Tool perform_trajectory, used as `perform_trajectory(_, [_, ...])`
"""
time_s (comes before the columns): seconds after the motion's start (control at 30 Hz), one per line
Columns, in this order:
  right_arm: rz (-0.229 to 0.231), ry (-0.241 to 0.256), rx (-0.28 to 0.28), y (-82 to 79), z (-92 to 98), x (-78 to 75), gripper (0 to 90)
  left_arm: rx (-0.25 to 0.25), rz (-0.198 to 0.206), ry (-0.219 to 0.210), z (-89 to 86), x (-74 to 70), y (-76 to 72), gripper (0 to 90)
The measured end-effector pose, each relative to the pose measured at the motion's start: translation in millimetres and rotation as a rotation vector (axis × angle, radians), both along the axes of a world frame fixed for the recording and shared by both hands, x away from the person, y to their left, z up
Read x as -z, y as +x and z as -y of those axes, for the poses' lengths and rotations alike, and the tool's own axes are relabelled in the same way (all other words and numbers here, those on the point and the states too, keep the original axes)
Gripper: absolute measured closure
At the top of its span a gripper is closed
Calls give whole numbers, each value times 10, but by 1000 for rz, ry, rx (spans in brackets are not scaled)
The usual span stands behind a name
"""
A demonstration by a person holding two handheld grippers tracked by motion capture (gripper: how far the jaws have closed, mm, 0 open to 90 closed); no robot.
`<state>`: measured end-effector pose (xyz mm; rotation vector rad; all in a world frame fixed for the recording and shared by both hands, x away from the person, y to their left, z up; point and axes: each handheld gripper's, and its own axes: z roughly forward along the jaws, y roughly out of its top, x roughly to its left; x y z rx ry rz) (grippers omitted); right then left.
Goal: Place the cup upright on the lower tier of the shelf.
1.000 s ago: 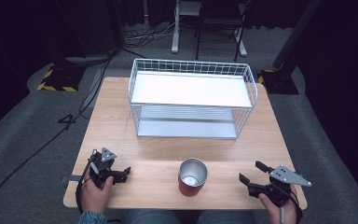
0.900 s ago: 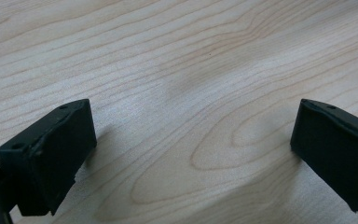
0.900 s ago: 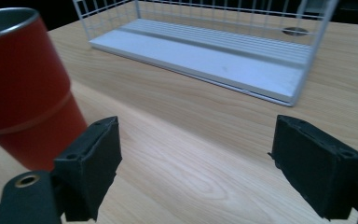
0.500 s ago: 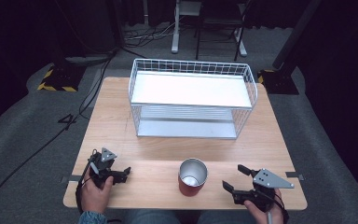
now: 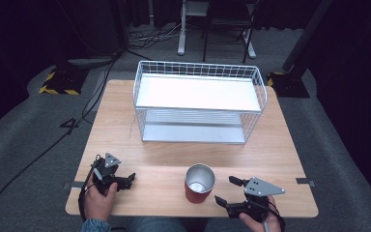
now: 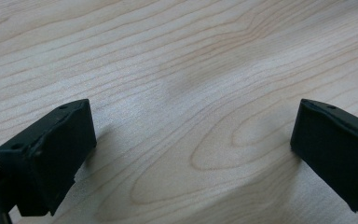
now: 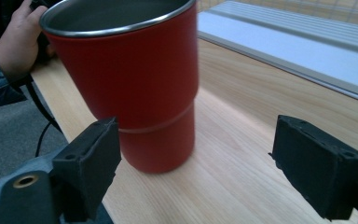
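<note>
Now | right gripper (image 5: 228,190): jaws wide apart, nothing held | cup (image 5: 199,183): just ahead, upright | left gripper (image 5: 127,179): jaws spread, over table (image 5: 280,159)

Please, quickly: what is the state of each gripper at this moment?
Left gripper: open, holding nothing, low over the wooden table.
Right gripper: open, holding nothing, jaws facing the red cup but not around it.
</note>
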<state>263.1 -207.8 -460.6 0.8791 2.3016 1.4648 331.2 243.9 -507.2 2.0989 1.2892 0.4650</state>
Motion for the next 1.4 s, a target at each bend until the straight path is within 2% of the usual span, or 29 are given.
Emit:
perform_trajectory(0.2, [-8,-5,-33,6,-160,61,158,0,0,0,0,0,0,3])
perform_trajectory(0.27, [-23,4,-54,14,-255,109,158,0,0,0,0,0,0,3])
perform_trajectory(0.43, [-38,14,-57,38,-377,187,158,0,0,0,0,0,1,3])
perform_trajectory(0.67, [-62,27,-67,74,-454,248,157,0,-1,0,-1,-1,1,3])
perform_trajectory(0.8, [-67,39,-33,97,-556,318,129,2,-1,1,-2,-1,3,3])
perform_trajectory(1.13, [-82,65,9,157,-671,443,102,2,-1,1,-2,-1,3,3])
perform_trajectory(1.17, [-83,65,30,162,-712,475,99,1,-1,1,-2,-1,3,3])
perform_trajectory(1.4, [-84,88,60,164,-766,504,100,2,-3,1,-2,-1,5,2])
